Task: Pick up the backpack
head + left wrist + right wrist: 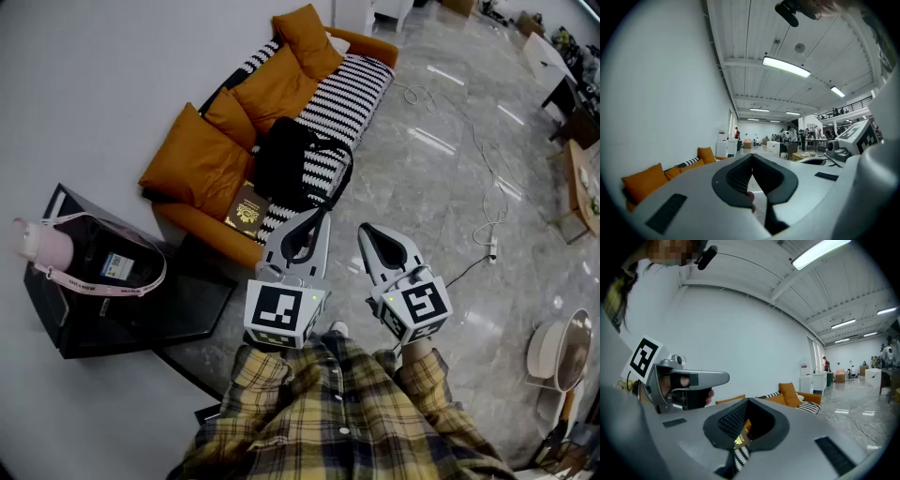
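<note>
A black backpack [298,164] lies on the striped seat of an orange sofa [361,89], in front of several orange cushions [195,157]. A brown booklet [247,208] lies just left of it, and shows through the jaw gap as the booklet [739,440]. My left gripper [319,214] is shut and empty, its tip near the sofa's front edge below the backpack. My right gripper [364,228] is shut and empty beside it, over the floor. Both gripper views show closed jaws: left gripper [751,157], right gripper [747,401]. Neither gripper view shows the backpack.
A black side table [187,300] stands left of the sofa, bearing a pink bottle [42,246] and a dark bag with a pink strap [112,281]. Cables [478,178] and a power strip [490,248] lie on the marble floor at right. Distant desks and people [797,136] fill the hall.
</note>
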{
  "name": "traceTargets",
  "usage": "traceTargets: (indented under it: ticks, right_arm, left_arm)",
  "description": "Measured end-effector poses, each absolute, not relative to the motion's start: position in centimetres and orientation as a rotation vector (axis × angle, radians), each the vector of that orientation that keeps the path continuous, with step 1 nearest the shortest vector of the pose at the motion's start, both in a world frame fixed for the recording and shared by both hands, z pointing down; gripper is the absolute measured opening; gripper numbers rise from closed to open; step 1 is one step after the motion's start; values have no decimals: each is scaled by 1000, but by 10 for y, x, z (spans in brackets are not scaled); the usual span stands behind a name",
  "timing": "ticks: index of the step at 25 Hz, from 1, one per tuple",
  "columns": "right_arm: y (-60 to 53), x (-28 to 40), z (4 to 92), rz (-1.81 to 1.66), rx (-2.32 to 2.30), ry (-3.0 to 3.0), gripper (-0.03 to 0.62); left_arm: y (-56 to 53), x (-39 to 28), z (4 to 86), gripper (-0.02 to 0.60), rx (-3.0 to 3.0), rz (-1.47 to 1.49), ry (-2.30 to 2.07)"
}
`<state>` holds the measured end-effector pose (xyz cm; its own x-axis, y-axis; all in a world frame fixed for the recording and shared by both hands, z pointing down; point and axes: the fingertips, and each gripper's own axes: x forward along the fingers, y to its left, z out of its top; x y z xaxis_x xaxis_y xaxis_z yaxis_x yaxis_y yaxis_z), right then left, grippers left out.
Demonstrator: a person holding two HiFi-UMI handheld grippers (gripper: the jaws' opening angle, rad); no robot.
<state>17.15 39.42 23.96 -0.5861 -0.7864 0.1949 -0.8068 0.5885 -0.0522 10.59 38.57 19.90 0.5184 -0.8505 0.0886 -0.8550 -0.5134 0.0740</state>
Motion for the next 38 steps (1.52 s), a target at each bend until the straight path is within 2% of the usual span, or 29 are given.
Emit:
traceTargets:
  ticks: [17,26,38]
  right_arm:
    - [397,197,228,168,1340,-2697,15]
    - [397,208,228,163,1328,-2728,15]
    - [290,175,254,252,1293,-2705,15]
  left_arm:
    - [387,144,188,18,2694,72,-1495]
    - [386,144,185,18,2683,62,-1561]
    - [273,110,200,18,2645,67,-1562]
